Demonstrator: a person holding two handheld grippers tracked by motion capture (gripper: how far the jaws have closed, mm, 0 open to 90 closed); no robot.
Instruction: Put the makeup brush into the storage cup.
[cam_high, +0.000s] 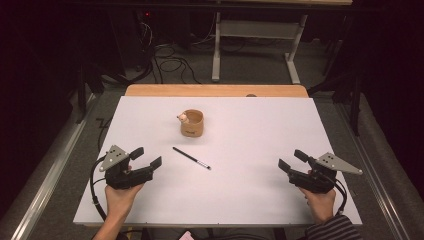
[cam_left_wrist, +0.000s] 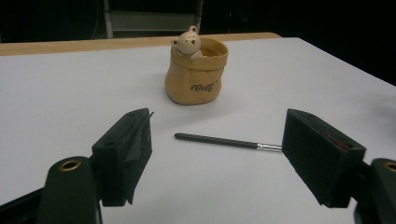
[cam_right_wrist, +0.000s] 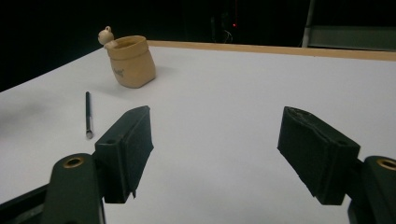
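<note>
A tan sack-shaped pot (cam_high: 192, 123) with a small bear figure on its rim stands upright on the white table top (cam_high: 240, 190), toward the back middle. A thin black brush (cam_high: 191, 158) with a metal ferrule lies flat in front of it. My left gripper (cam_high: 146, 158) rests at the front left, open and empty, aimed at the pot (cam_left_wrist: 196, 72) and the brush (cam_left_wrist: 219, 140). My right gripper (cam_high: 292, 160) sits at the front right, open and empty, with the pot (cam_right_wrist: 130, 60) and the brush (cam_right_wrist: 88, 114) far off to its left.
A wooden strip (cam_high: 215, 90) edges the table's far side. Beyond it stand a grey desk frame (cam_high: 255, 45) and loose cables (cam_high: 170, 62) on the floor. A metal rail (cam_high: 55, 165) runs along the left of the table.
</note>
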